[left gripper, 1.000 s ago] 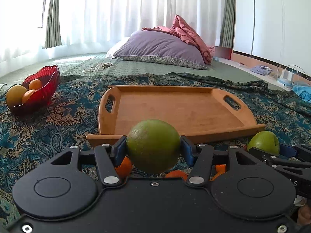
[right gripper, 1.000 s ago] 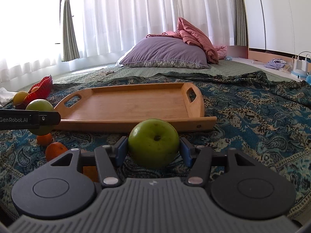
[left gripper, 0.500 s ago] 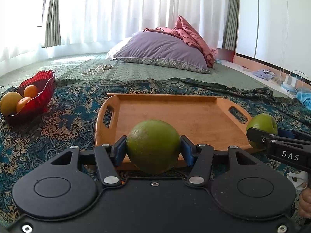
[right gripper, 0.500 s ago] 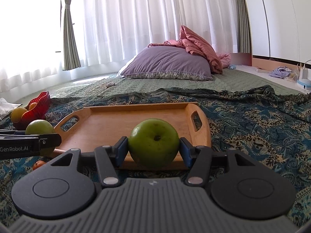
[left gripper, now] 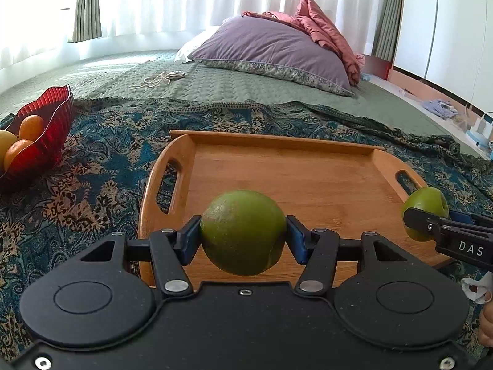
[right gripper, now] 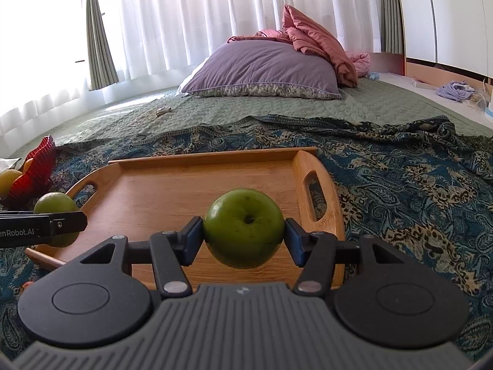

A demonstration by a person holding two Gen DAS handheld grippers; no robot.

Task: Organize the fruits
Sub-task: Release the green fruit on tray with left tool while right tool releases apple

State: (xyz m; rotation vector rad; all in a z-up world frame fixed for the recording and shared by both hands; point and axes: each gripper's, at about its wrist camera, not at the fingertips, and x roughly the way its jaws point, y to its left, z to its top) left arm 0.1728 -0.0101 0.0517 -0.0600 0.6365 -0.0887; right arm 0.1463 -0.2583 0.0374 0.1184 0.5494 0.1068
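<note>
Carrying one green fruit in each gripper, the person was at the step of bringing both fruits over the wooden tray (left gripper: 277, 169), as I judge it. The green citrus fruit (left gripper: 243, 231), with its dimpled skin, sat between the blue pads of the left gripper (left gripper: 243, 234), and the pads pressed on both its sides, so it was held above the near edge of the tray, toward the left handle. The green apple (right gripper: 243, 226), its stem hollow facing the camera, was clamped in the same way by the right gripper (right gripper: 243, 231), above the near edge toward the right handle. Both grippers pointed forward and somewhat downward over the tray, side by side, each one visible at the border of the other's view. The tray floor was bare, so the next move probably calls for lowering each fruit until it rests on the wood, then opening the jaws slowly; round fruits could roll, so a low release is better. Left of the tray, on the patterned blanket (left gripper: 101, 166), stood a red bowl (left gripper: 46, 141) with orange and yellow fruits inside it.
</note>
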